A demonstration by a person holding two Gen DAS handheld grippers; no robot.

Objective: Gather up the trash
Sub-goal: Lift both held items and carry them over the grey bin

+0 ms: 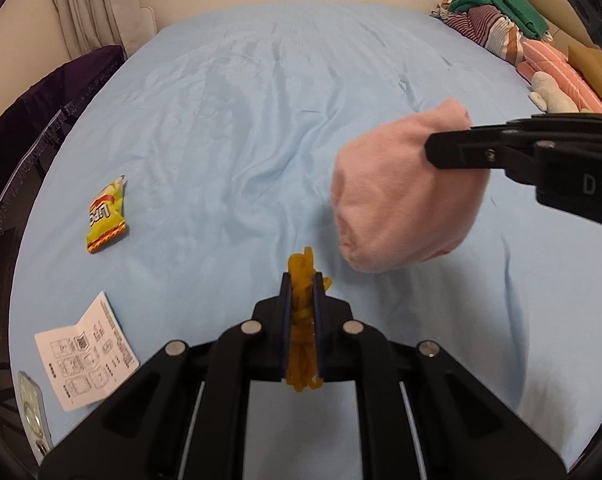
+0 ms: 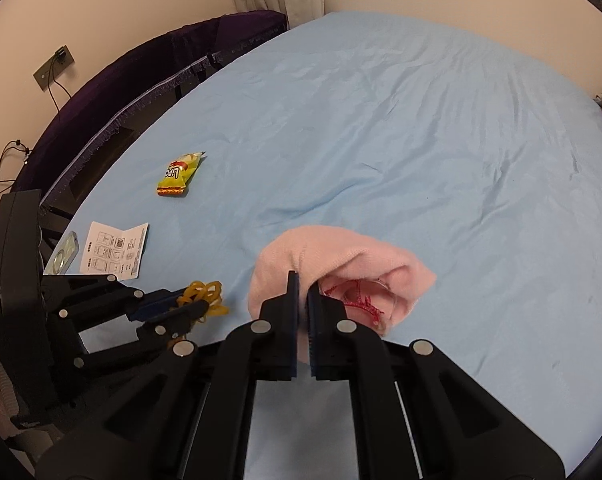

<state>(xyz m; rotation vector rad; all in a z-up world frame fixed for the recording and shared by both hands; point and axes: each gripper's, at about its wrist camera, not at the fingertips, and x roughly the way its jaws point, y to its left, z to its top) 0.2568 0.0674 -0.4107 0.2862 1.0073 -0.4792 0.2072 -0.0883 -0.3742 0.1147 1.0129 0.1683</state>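
My left gripper [image 1: 302,280] is shut on a bunch of yellow rubber bands [image 1: 301,276], held above the blue bed sheet [image 1: 261,120]; the bands [image 2: 203,294] and the left gripper [image 2: 189,306] also show in the right wrist view. My right gripper [image 2: 303,280] is shut on the edge of a pink cloth pouch [image 2: 341,256] with red thread inside, lifted off the sheet. From the left wrist view the pink pouch [image 1: 401,200] hangs from the right gripper [image 1: 433,148]. A yellow snack packet [image 1: 105,216] [image 2: 179,174] and a white instruction leaflet [image 1: 87,354] [image 2: 117,250] lie on the sheet.
A small grey device [image 2: 63,256] [image 1: 31,404] lies at the bed's near left corner. A dark purple cover [image 2: 141,80] drapes furniture along the left side. Folded clothes and pillows [image 1: 501,20] are piled at the far right. A wall socket [image 2: 55,68] with cables is on the left wall.
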